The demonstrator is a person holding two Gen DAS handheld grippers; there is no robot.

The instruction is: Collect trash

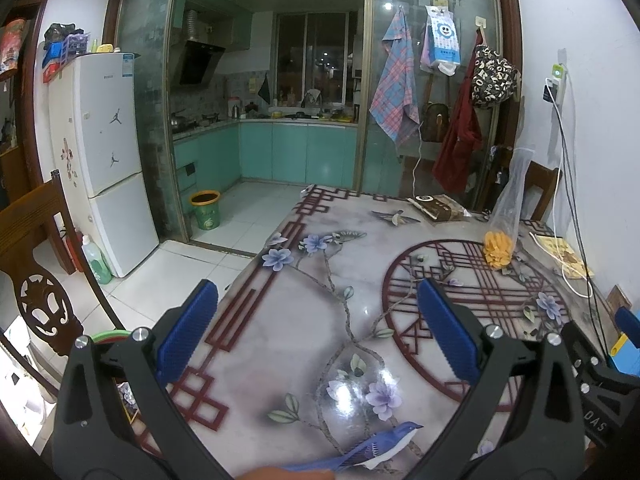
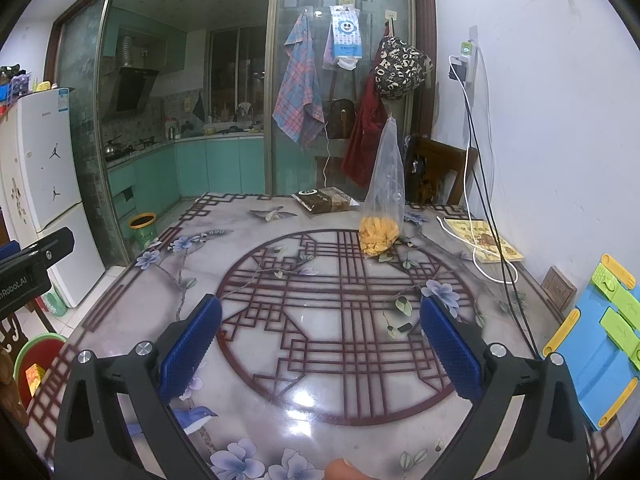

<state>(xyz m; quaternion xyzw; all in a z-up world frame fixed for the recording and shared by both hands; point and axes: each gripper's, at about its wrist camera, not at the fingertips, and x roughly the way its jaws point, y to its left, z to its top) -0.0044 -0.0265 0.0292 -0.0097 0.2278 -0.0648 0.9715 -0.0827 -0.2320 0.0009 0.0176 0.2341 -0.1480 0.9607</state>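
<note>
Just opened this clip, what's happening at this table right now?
A person holds a gripper in each hand over a patterned dining table. Both the left gripper and the right gripper have their jaws wide open and hold nothing. Farther back on the table stand a clear plastic bag with yellow pieces at the bottom and a flat brown packet; neither is touched. A green bin sits on the kitchen floor. Collecting does not appear to have started.
</note>
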